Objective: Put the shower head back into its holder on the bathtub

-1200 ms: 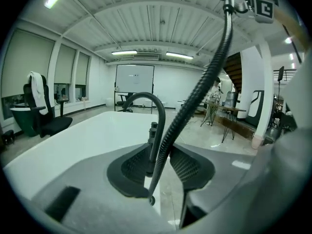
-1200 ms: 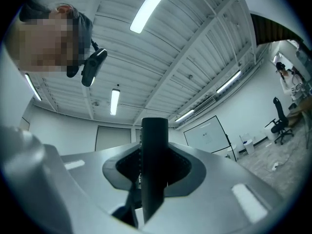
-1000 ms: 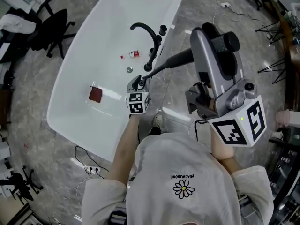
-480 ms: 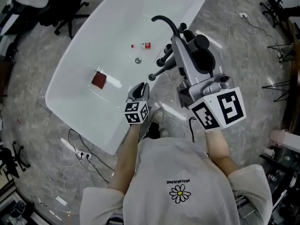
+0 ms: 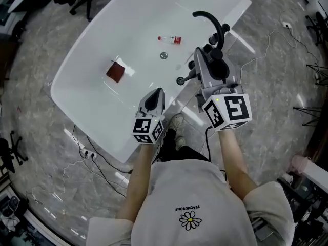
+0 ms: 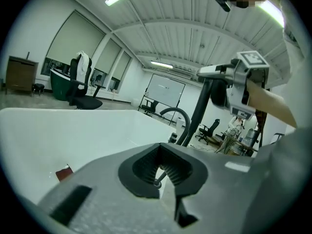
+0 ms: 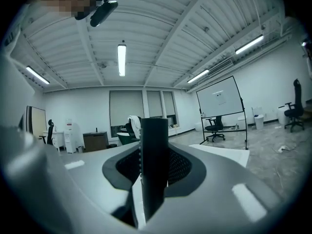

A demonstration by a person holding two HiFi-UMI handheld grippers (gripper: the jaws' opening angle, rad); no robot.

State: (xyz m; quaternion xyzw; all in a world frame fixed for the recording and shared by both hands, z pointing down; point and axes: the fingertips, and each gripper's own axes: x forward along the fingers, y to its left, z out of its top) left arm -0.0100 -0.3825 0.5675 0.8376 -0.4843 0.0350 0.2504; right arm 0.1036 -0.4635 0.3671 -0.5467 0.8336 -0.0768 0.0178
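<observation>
Right gripper clenched on black wand-shaped shower head, long axis slanted down-left to white bathtub rim beside black faucet; forearm outstretched. Left gripper just closed, empty.

Grey left tongs, right tongs; white T-shirt

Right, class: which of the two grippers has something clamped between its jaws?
The right gripper: its jaws clamp the dark shower head by its handle. The left gripper has just closed on nothing.
</observation>
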